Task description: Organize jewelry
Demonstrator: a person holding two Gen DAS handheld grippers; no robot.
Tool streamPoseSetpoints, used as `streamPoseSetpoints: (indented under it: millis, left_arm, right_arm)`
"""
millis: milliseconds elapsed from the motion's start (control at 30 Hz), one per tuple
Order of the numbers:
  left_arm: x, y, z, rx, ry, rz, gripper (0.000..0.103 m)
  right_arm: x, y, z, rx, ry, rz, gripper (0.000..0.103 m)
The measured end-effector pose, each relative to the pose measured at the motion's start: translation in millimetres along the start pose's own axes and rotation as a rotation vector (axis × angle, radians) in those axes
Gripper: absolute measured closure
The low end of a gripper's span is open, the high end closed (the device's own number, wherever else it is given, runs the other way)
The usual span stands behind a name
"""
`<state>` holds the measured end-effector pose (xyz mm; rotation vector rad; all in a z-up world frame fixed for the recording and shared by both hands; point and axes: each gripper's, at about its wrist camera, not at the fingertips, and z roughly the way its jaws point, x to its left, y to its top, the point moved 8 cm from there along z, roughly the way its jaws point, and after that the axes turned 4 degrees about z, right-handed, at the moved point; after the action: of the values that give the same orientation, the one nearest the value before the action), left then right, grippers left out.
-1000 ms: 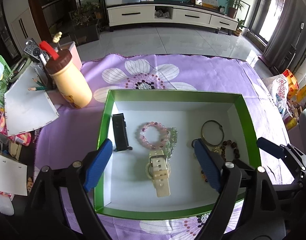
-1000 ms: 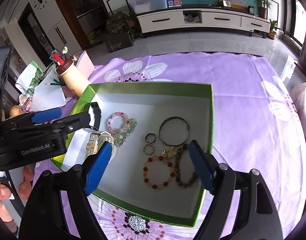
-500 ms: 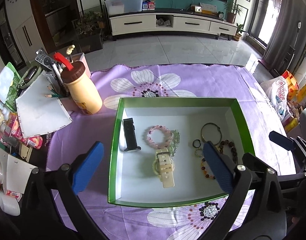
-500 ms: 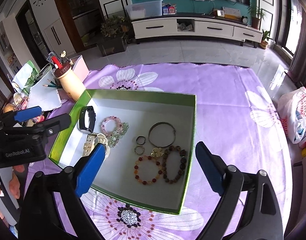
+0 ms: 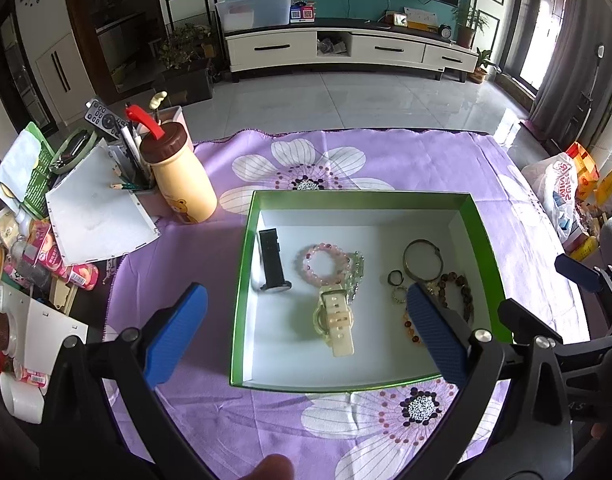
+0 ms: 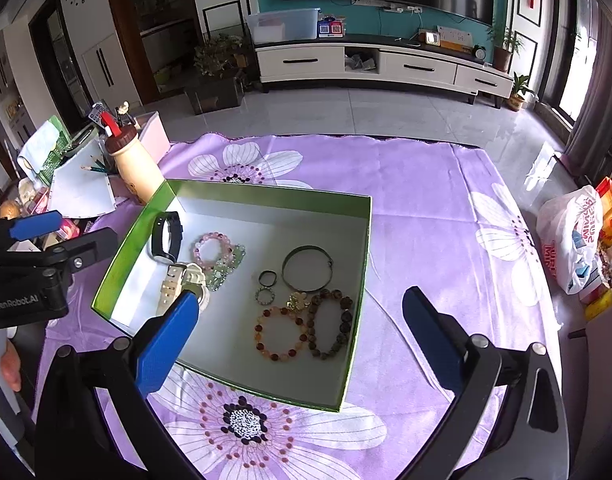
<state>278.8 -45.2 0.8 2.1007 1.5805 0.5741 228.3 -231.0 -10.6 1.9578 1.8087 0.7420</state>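
Note:
A green box [image 5: 483, 236] [image 6: 363, 264] with a white floor sits on the purple flowered cloth. In it lie a black watch [image 5: 272, 260] [image 6: 166, 236], a pink bead bracelet [image 5: 323, 264] [image 6: 210, 249], a cream watch [image 5: 337, 322] [image 6: 178, 284], a metal bangle [image 5: 422, 254] [image 6: 307, 268], small rings [image 6: 268, 286] and brown and amber bead bracelets [image 6: 331, 328]. My left gripper [image 5: 306, 336] is open and empty, above the box's near edge. My right gripper [image 6: 302, 338] is open and empty, above the box's near right corner.
A cream bottle with a brown lid [image 5: 178, 180] [image 6: 136, 164], a pen holder, paper sheets and snack packets crowd the table's left side. A plastic bag [image 6: 573, 240] and boxes sit off the right edge. The cloth [image 6: 425, 200] extends right of the box.
Both grippers have pulled back and up from the box, so it looks smaller and farther. The jewelry has not moved.

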Motion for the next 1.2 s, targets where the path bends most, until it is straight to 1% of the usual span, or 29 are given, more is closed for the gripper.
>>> streamPoseSetpoints:
  millis: [167,233,333,867,1200]
  left_arm:
    - [1.8,-2.8,-5.0,0.01,0.005,-0.008,0.002]
    - [1.3,-4.2,-7.1,0.016,-0.011,-0.017,0.002]
    - [1.8,-5.3,-9.3,0.02,-0.016,-0.023,0.002]
    - [13.6,-2.9,-7.5,0.037,0.037,-0.034,0.002]
    - [11.6,-2.6,-0.9,0.054,0.044,-0.027,0.002]
  right_arm:
    - [-1.1,-0.9,-4.7,-0.003,-0.007,0.0,0.001]
    - [-0.7,-0.8,-6.7,-0.005,-0.009,-0.004,0.001]
    - [0.8,-0.6,-8.4,-0.005,-0.009,-0.006,0.001]
    - [12.6,9.1,-10.1,-0.01,-0.01,-0.017,0.001]
    - [11.5,8.6,-3.1,0.004,-0.013,-0.014,0.001]
